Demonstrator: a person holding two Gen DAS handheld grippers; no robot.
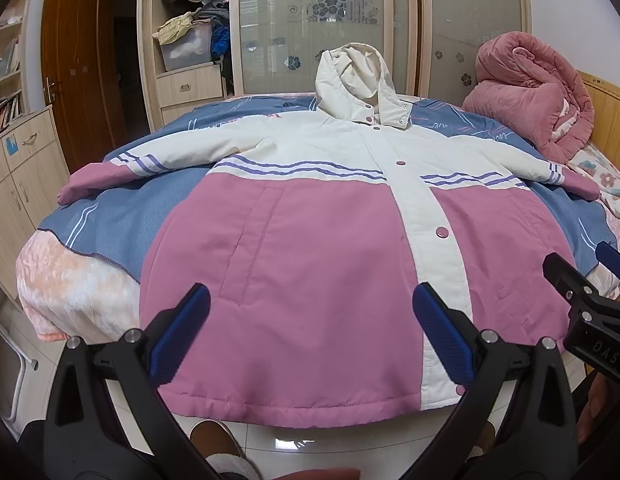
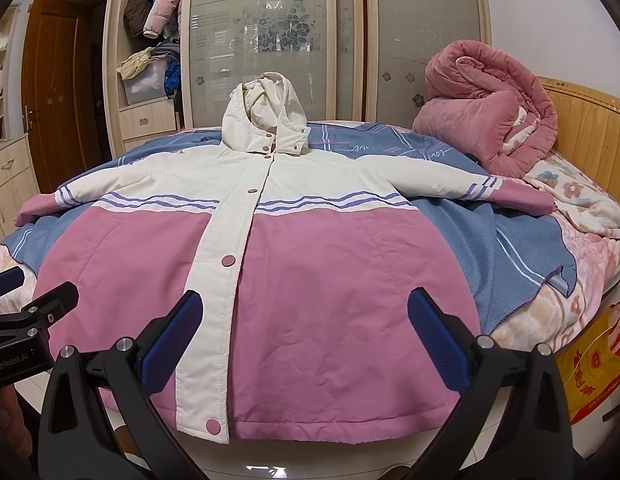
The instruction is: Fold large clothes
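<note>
Jacket (image 1: 310, 248) hem behind fingers (image 1: 182, 332)

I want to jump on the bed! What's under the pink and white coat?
A blue blanket lies under the coat, on peachy flowered bedding. Whatever is right beneath the coat's middle stays hidden.

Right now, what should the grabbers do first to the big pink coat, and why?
Probably the left gripper should go to the left sleeve and pinch its pink cuff to fold it in. The coat lies flat, buttoned, with both sleeves spread wide on the bed. Both grippers are open and hold nothing, hovering near the hem.
</note>
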